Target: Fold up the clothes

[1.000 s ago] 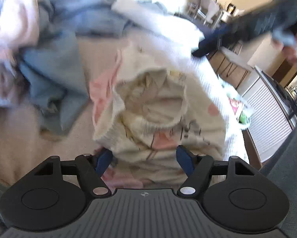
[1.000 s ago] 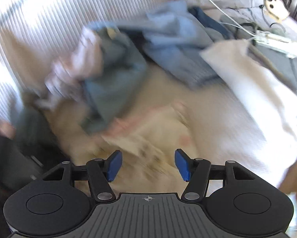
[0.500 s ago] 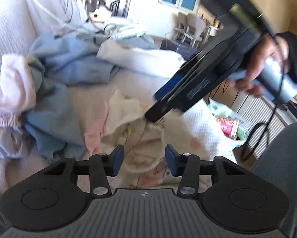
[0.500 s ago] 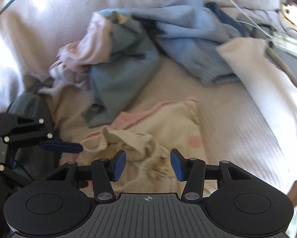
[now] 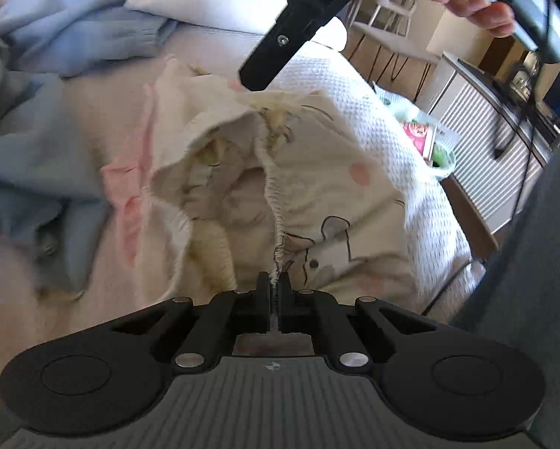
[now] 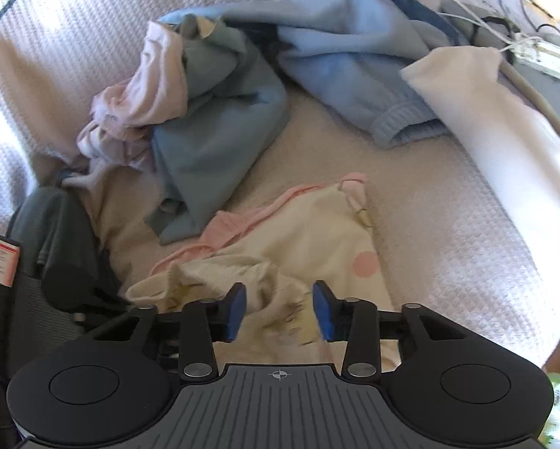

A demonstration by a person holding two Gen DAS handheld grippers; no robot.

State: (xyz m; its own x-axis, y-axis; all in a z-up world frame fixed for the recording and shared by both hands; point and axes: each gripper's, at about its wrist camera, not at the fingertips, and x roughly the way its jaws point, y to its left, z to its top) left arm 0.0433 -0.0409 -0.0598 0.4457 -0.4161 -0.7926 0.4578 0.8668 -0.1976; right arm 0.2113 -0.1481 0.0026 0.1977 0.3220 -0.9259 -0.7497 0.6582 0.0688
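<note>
Left gripper (image 5: 273,283) pinching gathered waistband of cream pants (image 5: 317,187), lying crumpled at centre of bed (image 6: 448,224). Right gripper (image 6: 280,308) hovering spread over far waistband edge. Step, I'd judge: spreading pants flat. Next: right pads closing on hem, pulling apart.

Soft printed cotton on the cream baby garment (image 5: 309,172), its elastic hem puckered. Blue fleece sweatshirt (image 6: 358,63) looks fuzzy. Waffle-textured matt sofa cover (image 6: 448,239) underneath
</note>
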